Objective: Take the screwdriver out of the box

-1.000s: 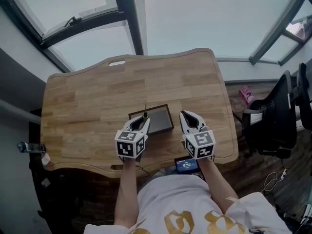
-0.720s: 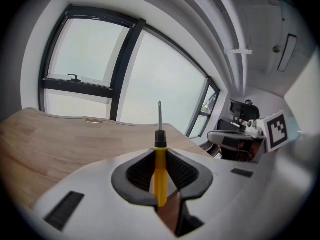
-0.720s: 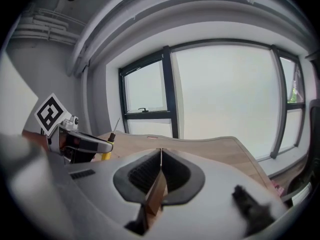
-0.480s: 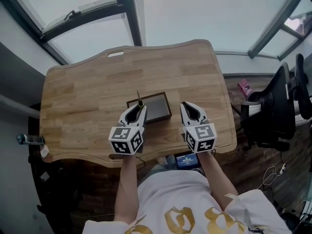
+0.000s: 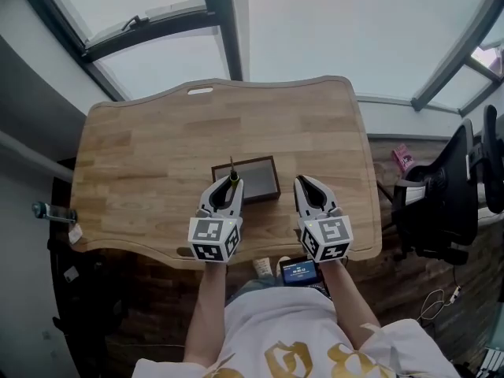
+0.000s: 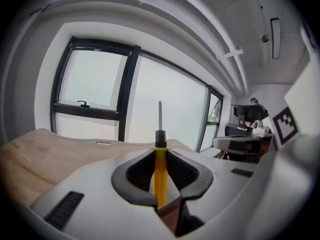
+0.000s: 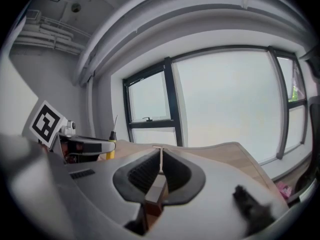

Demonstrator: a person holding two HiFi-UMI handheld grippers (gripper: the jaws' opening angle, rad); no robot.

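Your left tool [image 5: 228,183] is pinching the screwdriver [image 5: 233,172]. In the left gripper view the two dark pads of that tool [image 6: 160,156] press on the yellow handle [image 6: 160,171] from both sides. The black collar and the thin metal shaft stick out past the tips toward twelve o'clock, set against the window [image 6: 170,109].

In the head view the dark box [image 5: 261,181] sits on the wooden counter [image 5: 142,164], at about one o'clock from your left tool. The screwdriver's shaft overlaps the box's left edge there. It looks lifted off the box, though from that steep angle you cannot be sure.

Your right tool [image 5: 304,183] hangs at three o'clock from the left one, just beside the box's right end. Its jaws are pressed together with nothing between them, as the right gripper view [image 7: 160,159] shows plainly. A small lit screen [image 5: 299,272] lies at six o'clock from it, below the counter's near edge. A black chair [image 5: 441,203] stands at three o'clock, off the counter's right side.
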